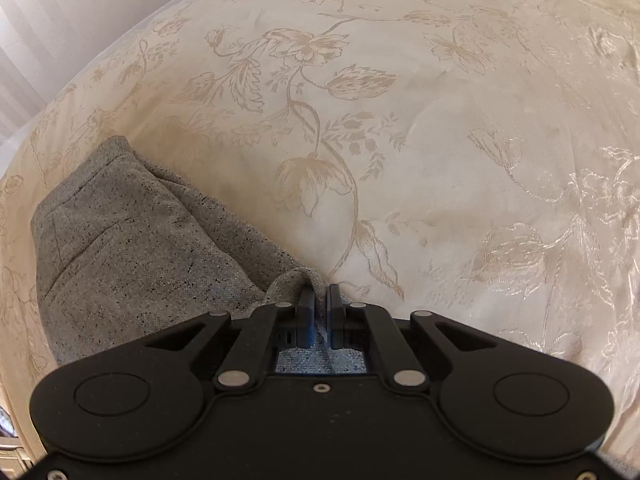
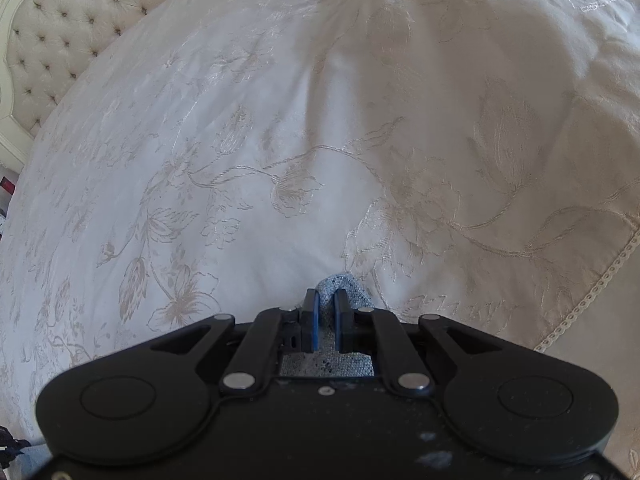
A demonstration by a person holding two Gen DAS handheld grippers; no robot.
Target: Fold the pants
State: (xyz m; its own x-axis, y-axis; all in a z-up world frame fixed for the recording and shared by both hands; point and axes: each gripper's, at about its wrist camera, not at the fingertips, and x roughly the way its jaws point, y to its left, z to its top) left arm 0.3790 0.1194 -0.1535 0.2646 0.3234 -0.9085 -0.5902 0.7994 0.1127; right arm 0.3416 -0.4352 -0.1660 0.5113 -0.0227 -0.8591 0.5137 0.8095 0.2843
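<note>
Pants point(image 1: 132, 240) on bedspread point(image 1: 440, 140); both grippers' fingers pinch fabric.

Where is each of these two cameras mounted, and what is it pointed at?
Left wrist: sits on the left gripper, looking forward along its fingers over grey pants on a floral bedspread; gripper pinches the fabric.
Right wrist: sits on the right gripper, facing the bedspread and a tufted headboard; it grips a pants edge.
Shared: pants and bedspread; no hand shows.
</note>
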